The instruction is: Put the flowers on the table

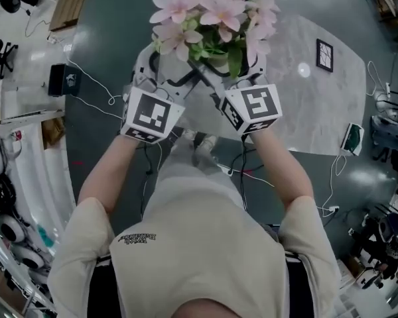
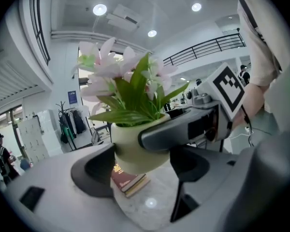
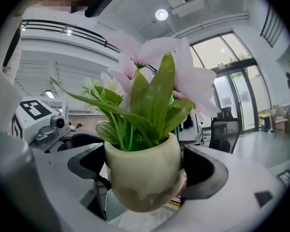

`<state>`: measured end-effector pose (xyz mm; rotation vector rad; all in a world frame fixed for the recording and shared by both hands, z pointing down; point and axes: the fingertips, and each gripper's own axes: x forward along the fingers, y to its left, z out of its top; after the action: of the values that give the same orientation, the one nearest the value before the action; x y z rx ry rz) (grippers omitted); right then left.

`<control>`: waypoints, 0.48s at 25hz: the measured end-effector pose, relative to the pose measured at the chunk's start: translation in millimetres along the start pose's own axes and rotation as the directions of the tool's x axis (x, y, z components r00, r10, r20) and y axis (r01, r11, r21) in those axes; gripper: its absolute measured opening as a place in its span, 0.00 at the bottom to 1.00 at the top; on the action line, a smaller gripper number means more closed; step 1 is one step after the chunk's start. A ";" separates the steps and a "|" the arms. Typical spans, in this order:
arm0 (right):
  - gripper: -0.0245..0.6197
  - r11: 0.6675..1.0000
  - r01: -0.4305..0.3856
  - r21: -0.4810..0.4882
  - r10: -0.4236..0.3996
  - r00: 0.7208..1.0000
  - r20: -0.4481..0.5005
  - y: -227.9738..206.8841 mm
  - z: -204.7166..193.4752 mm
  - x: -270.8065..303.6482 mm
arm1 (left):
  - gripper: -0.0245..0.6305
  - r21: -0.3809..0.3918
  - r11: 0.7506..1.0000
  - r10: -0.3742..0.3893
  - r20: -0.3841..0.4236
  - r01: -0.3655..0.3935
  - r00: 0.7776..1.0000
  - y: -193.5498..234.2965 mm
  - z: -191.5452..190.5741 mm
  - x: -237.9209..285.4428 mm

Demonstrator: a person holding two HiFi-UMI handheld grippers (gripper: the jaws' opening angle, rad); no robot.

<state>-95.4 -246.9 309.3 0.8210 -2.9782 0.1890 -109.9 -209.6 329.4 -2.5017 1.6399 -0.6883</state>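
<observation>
A cream pot (image 3: 142, 178) of pink flowers (image 1: 212, 12) with green leaves hangs in the air above the grey marble table (image 1: 298, 105). My left gripper (image 1: 174, 71) and my right gripper (image 1: 233, 70) both grip it from the near side, each with one jaw on either side of the pot. In the left gripper view the pot (image 2: 133, 151) sits inside my left gripper (image 2: 141, 166), and one right-gripper finger (image 2: 171, 132) crosses in front of it. My right gripper (image 3: 145, 170) closes round the pot's belly. From the head view the blooms hide the pot.
A dark red book (image 2: 128, 180) lies on the marble under the pot. A black picture frame (image 1: 324, 54) lies at the table's far right, and a green-and-white device (image 1: 352, 138) sits by its right edge. Cables (image 1: 93, 88) run over the floor at the left.
</observation>
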 end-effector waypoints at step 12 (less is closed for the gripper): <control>0.83 0.998 -0.055 0.017 0.057 0.991 -0.121 -13.0 -105.8 43.4 | 0.57 -0.126 0.992 0.021 -0.087 -0.031 0.996 -5.1 -112.0 41.4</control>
<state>-124.7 -266.2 419.0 0.7006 -2.8903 0.2518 -137.1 -223.9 444.9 -2.5652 1.7964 -0.7195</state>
